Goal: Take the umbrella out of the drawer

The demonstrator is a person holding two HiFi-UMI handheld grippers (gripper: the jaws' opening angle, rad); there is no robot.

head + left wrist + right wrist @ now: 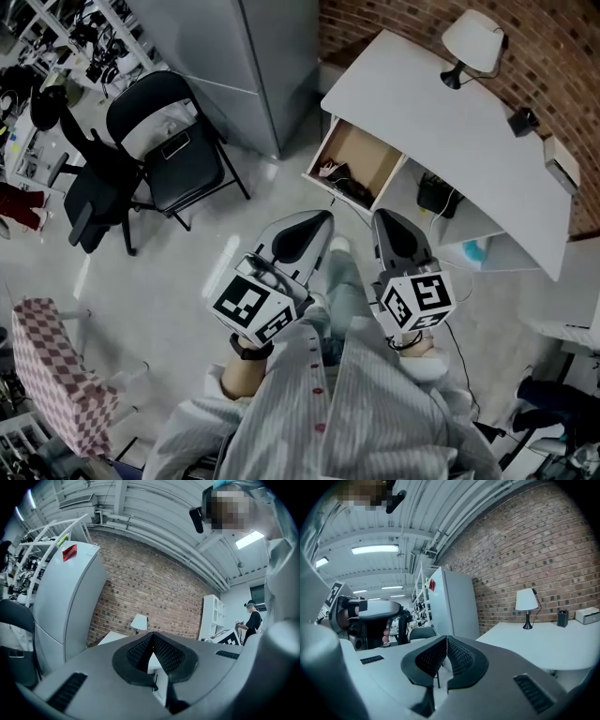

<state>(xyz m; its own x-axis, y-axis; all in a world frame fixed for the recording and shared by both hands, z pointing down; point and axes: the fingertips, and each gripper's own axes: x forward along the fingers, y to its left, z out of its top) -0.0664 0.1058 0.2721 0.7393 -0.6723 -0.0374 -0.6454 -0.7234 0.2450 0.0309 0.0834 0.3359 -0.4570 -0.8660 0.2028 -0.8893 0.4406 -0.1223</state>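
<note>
The person stands facing a white desk point(450, 122) set against a brick wall. Its drawer point(361, 150) is pulled open toward them at 12 o'clock from the hands. A dark, long thing lies along the drawer's near side, and it is probably the umbrella point(349, 188), though the head view shows it too small to be sure. A small pinkish item lies beside it at its 10 o'clock.

Both grippers are held out level at chest height, side by side, noses aimed at the drawer and well short of it. The left gripper point(322, 218) has its pads meeting at the tips with nothing between them. The right gripper point(383, 217) is likewise pressed together and empty. Keeping them closed suits an approach, since nothing is yet within reach and the jaws need only part once over the drawer.

A lamp point(473, 39) stands at the desk's far edge, at 1 o'clock. A grey fridge point(244, 66) is at 11 o'clock and a folding chair point(178, 141) at 10 o'clock, both clear of the path. The task appears barely begun.
</note>
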